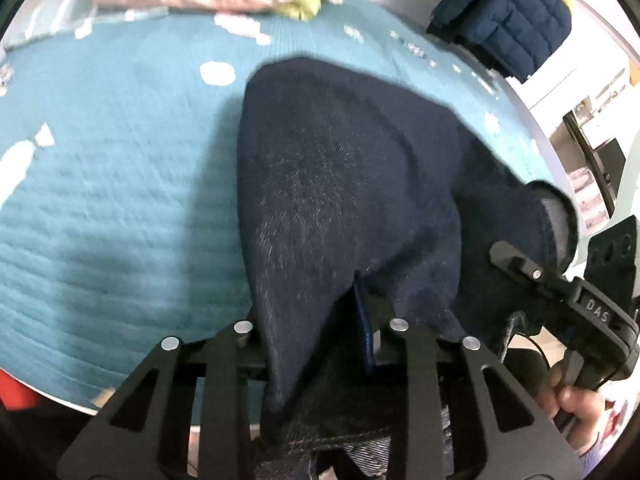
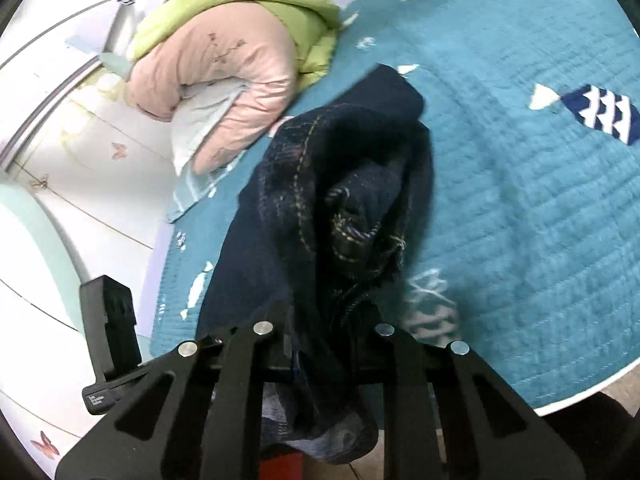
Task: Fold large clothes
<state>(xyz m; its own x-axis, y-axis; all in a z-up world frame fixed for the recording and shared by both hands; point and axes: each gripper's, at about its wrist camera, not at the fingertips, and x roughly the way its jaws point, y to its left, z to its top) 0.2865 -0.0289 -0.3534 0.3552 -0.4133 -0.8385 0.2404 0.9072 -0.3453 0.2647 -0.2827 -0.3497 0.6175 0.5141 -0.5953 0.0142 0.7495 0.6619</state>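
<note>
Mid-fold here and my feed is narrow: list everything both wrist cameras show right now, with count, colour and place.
jeans: one pair, dark blue denim, draped from both grippers onto the bed.
quilted bedspread: one, teal with white and navy fish shapes, under the jeans.
rolled duvet: one, pink with a green layer, at the far edge of the bed.
padded jacket: one, navy quilted, far right corner in the left wrist view.
wall: pale, with butterfly prints, beside the bed.
left gripper: black, fingers closed on denim.
right gripper: black, fingers closed on denim.
hand: one, holding the right gripper's handle.
</note>
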